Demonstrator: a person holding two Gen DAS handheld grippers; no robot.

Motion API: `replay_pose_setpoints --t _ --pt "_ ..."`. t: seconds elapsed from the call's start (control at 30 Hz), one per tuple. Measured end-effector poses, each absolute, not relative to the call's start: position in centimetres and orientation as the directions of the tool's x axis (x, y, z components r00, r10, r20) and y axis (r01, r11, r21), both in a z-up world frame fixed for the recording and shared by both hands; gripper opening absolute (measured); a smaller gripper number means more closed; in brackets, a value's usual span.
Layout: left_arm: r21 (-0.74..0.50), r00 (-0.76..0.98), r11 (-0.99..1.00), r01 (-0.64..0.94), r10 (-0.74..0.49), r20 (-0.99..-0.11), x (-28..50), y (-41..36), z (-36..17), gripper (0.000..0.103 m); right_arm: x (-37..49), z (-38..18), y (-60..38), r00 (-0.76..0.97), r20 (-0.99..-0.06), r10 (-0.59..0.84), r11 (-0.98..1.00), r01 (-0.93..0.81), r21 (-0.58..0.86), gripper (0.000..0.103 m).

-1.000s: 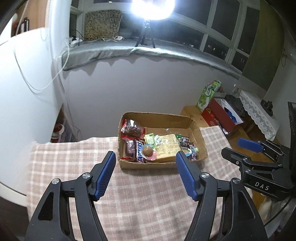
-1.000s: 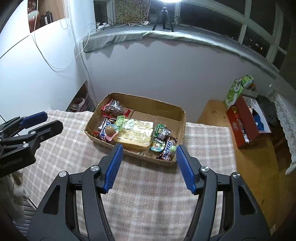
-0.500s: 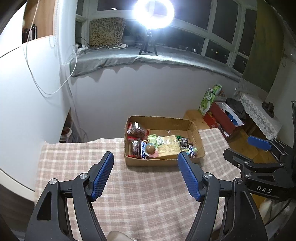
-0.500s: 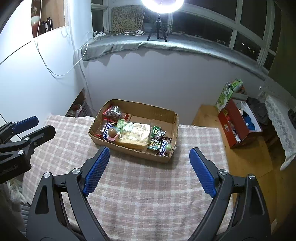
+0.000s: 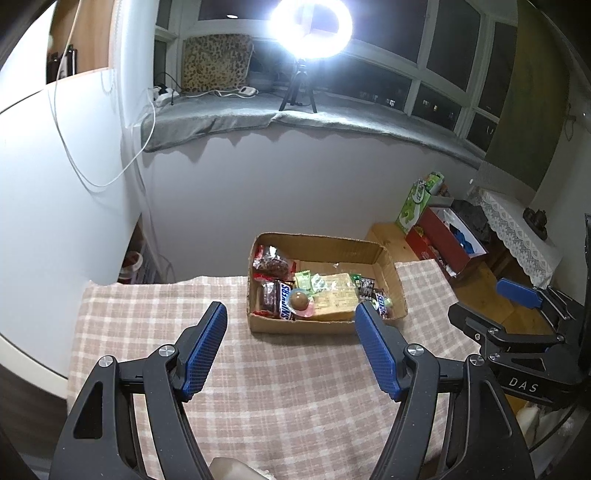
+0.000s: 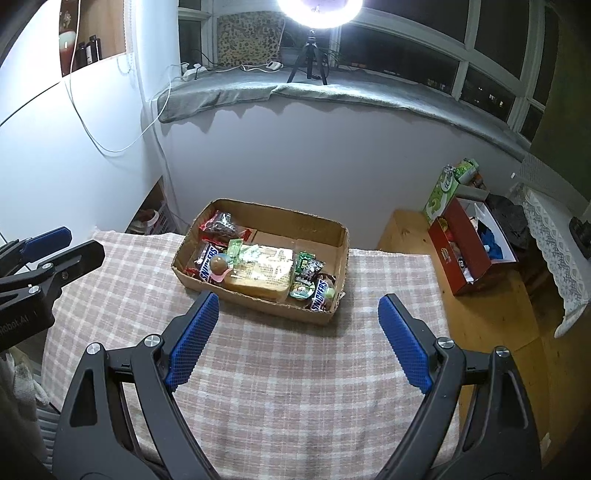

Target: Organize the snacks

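Observation:
A shallow cardboard box (image 5: 325, 326) (image 6: 258, 301) sits at the far edge of the checked tablecloth (image 5: 280, 398) (image 6: 295, 376). Inside lie Snickers bars (image 5: 285, 304) (image 6: 207, 263), a tan wrapped slab (image 5: 334, 301) (image 6: 264, 271), a brown ball on pink (image 5: 299, 300) (image 6: 218, 264), a dark red bag (image 5: 271, 260) (image 6: 221, 227) and small green packets (image 6: 308, 264). My left gripper (image 5: 291, 321) hovers open above the cloth, short of the box, with nothing between its fingers. My right gripper (image 6: 297, 308) stands open wider, also empty, just before the box's near wall.
A white wall rises behind the table. To the right, on a wooden floor, stand a red box (image 5: 443, 243) (image 6: 465, 251) and a green carton (image 5: 417, 199) (image 6: 443, 192). A lace-covered table (image 6: 554, 236) is at the far right. A ring light (image 5: 310, 26) glares from the sill.
Both grippers have drawn back and up from the box, which now looks smaller. The right gripper's jaws have spread much wider; the left's slightly.

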State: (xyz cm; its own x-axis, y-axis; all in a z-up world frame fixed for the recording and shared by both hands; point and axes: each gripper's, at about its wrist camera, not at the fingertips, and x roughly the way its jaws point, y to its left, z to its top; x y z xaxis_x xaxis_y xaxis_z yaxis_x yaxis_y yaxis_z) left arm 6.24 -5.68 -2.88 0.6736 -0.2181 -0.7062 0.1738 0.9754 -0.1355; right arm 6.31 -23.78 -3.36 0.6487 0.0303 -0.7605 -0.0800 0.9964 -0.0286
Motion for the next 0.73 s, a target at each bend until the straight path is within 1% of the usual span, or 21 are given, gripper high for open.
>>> replay_pose_setpoints --t 0.27,0.47,0.53,0.6,0.73 --pt "-0.147 0.67 0.973 0.177 -0.228 -0.706 6.06 -5.68 -2.83 0.072 6.22 -3.49 -23.76 0.648 -0.761 0.029 0.996 -0.08 -0.03 0.09" --pt "-0.186 0.666 0.964 0.192 -0.267 -0.697 5.75 -5.76 -2.51 0.072 6.08 -3.51 -23.79 0.646 -0.763 0.028 0.996 -0.08 -0.031 0.09" --pt "-0.178 0.668 0.964 0.199 -0.266 -0.695 5.64 -5.98 -2.43 0.072 6.03 -3.55 -23.81 0.646 -0.763 0.027 0.996 -0.079 -0.032 0.09" --pt "-0.16 0.69 0.965 0.209 -0.262 -0.675 5.22 -6.19 -2.19 0.072 6.09 -3.54 -23.79 0.646 -0.763 0.027 0.996 -0.079 -0.033 0.09" --pt "-0.147 0.683 0.967 0.208 -0.252 -0.686 5.41 -6.39 -2.38 0.072 5.81 -3.81 -24.12 0.643 -0.766 0.025 0.997 -0.076 -0.031 0.09"
